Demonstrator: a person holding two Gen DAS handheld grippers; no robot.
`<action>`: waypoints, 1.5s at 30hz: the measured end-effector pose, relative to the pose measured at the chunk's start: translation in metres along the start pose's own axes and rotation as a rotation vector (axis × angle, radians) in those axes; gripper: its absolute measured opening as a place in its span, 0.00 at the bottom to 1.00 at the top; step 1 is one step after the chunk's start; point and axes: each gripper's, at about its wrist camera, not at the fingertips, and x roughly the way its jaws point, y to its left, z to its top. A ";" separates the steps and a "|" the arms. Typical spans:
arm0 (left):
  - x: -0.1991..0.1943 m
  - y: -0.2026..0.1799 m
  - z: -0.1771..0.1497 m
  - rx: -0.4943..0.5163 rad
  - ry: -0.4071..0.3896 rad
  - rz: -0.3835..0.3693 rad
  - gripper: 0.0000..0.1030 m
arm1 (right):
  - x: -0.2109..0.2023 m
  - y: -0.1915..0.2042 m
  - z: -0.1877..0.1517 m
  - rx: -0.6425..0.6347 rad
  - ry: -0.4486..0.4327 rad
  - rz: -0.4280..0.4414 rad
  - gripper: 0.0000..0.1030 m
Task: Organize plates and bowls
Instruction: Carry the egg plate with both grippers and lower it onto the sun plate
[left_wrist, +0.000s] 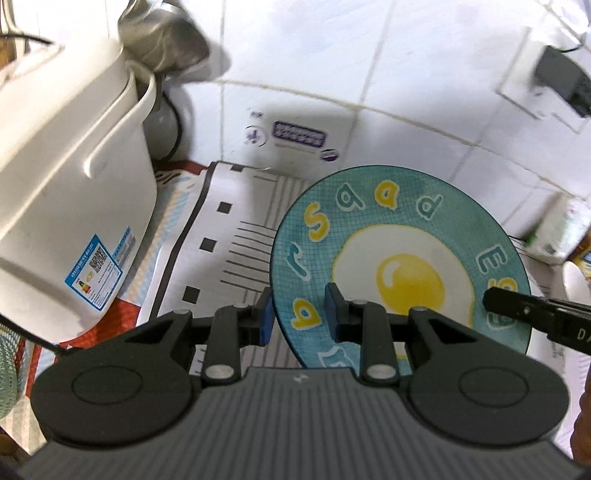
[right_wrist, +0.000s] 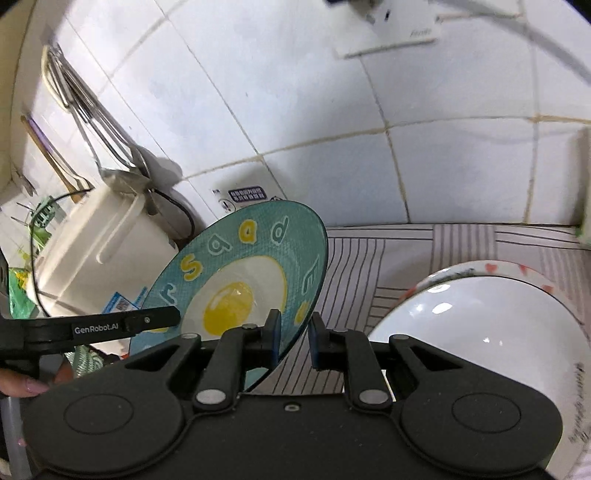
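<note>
The round teal ceramic plate (left_wrist: 399, 258), printed with a fried egg and a ring of cartoon letters, hangs tilted between my two claws, clear of the striped mat below it. My left claw (left_wrist: 301, 314) is drawn narrow on its near-left rim, one blue pad under the edge and the other on the glazed face beside the yolk. My right claw (right_wrist: 294, 341) straddles the opposite rim with its jaws narrow; the left pad lies against the plate's face, and I cannot tell whether the outer pad touches the underside. Both claws are matte black plastic with ribbed grey housings; seen from my right wrist, the left claw's finger reads "GenRobot.AI", and a fingertip (right_wrist: 35, 386) of my hand shows behind it.

Letters I can make out on the plate include "r", "s", "a", "d" and "E"; the surface has a fine cross-hatch pattern under the glaze.

Beneath lies a white mat (left_wrist: 236, 236) with grey stripes and black squares. To my left stands a smooth cream plastic rice cooker (left_wrist: 70, 177) bearing a blue label with a QR code. To my right sits a glossy white bowl (right_wrist: 480, 343) with a heart-dotted rim. Behind is a white tiled wall (right_wrist: 332, 110) with a small purple sticker (left_wrist: 299, 134), its writing too blurred to read.
</note>
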 end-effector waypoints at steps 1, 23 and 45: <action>-0.005 -0.004 0.000 0.004 0.000 -0.006 0.25 | -0.007 0.001 -0.002 -0.003 -0.005 -0.007 0.19; -0.032 -0.108 -0.027 0.203 0.071 -0.190 0.25 | -0.130 -0.045 -0.057 0.182 -0.121 -0.147 0.20; 0.053 -0.153 -0.044 0.218 0.218 -0.137 0.25 | -0.086 -0.103 -0.077 0.215 -0.019 -0.318 0.20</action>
